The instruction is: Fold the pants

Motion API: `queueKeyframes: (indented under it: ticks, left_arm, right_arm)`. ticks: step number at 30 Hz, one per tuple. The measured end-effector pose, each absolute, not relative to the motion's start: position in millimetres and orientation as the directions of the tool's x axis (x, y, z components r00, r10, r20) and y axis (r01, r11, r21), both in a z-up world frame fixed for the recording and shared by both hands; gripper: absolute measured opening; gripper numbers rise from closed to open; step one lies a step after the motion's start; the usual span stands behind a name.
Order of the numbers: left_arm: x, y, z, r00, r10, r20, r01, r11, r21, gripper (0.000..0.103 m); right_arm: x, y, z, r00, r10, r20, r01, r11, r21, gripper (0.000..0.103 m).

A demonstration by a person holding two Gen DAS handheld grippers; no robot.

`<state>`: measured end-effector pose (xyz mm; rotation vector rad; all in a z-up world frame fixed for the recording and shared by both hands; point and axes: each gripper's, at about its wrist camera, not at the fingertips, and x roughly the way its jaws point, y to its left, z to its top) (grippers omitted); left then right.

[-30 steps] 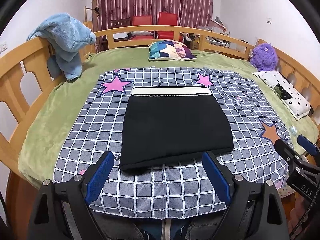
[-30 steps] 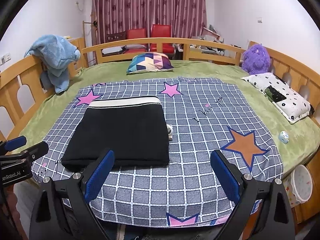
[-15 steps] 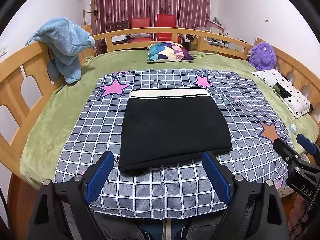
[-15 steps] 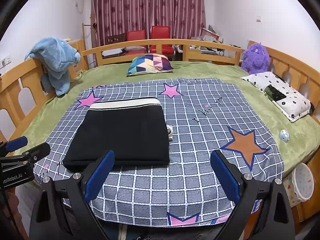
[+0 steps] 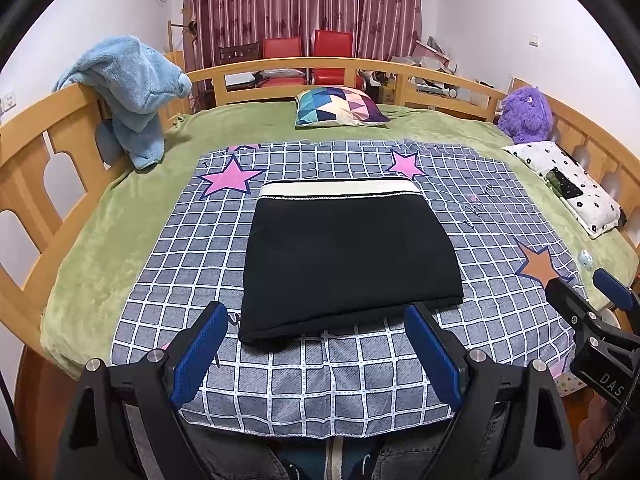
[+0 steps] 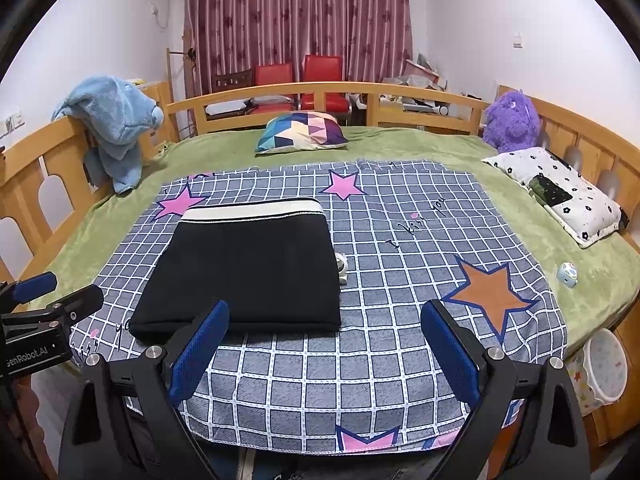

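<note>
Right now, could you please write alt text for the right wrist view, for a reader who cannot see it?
Black pants lie folded into a neat rectangle, cream waistband away from the camera, on a checked star-print sheet over a bed. The open right gripper hovers at the bed's near edge, holding nothing; the left gripper shows at far left.

Small white object (image 6: 341, 267) beside pants (image 6: 248, 264), perhaps half-hidden.

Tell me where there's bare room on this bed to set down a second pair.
Widest free patch: checked sheet right of the folded black pants, toward the orange star. A small white thing lies at the pants' right edge. Bare green blanket runs between the colourful pillow and purple plush.
</note>
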<state>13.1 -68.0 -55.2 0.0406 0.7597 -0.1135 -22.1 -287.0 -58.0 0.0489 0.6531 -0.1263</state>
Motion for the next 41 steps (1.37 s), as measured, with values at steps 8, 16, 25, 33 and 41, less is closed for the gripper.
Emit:
queueKeyframes:
  ticks: [8, 16, 25, 33, 41]
  left_arm:
    - [11.7, -68.1, -54.1, 0.72, -0.089, -0.689, 0.117, 0.993, -0.007, 0.09]
    - [10.8, -68.5, -53.5, 0.72, -0.091, -0.688, 0.118, 0.993, -0.008, 0.09]
    - [8.9, -69.7, -52.4, 0.72, -0.096, -0.687, 0.121, 0.993, -0.012, 0.09]
    - [8.9, -69.6, -49.3, 0.723, -0.099, -0.683, 0.126, 0.992, -0.011, 0.09]
    - [14.1, -61.8, -50.5, 0.734, -0.107, -0.67, 0.129, 0.991, -0.017, 0.09]
  right_arm:
    - [-23.7, -287.5, -56.7, 0.787, -0.102, -0.608, 0.135, 0.991, 0.009, 0.095]
    - [-24.8, -285.7, -55.5, 0.79, -0.102, -0.604, 0.133, 0.991, 0.007, 0.095]
    - [-25.6, -279.9, -54.4, 0.79, -0.099, -0.605, 0.127, 0.992, 0.003, 0.095]
    - [-26.6, -279.3, -53.7, 0.791, -0.102, -0.603, 0.125, 0.992, -0.003, 0.095]
    - [-25.8, -276.2, -52.1, 0.793, -0.111, -0.599, 0.132, 0.991, -0.009, 0.096]
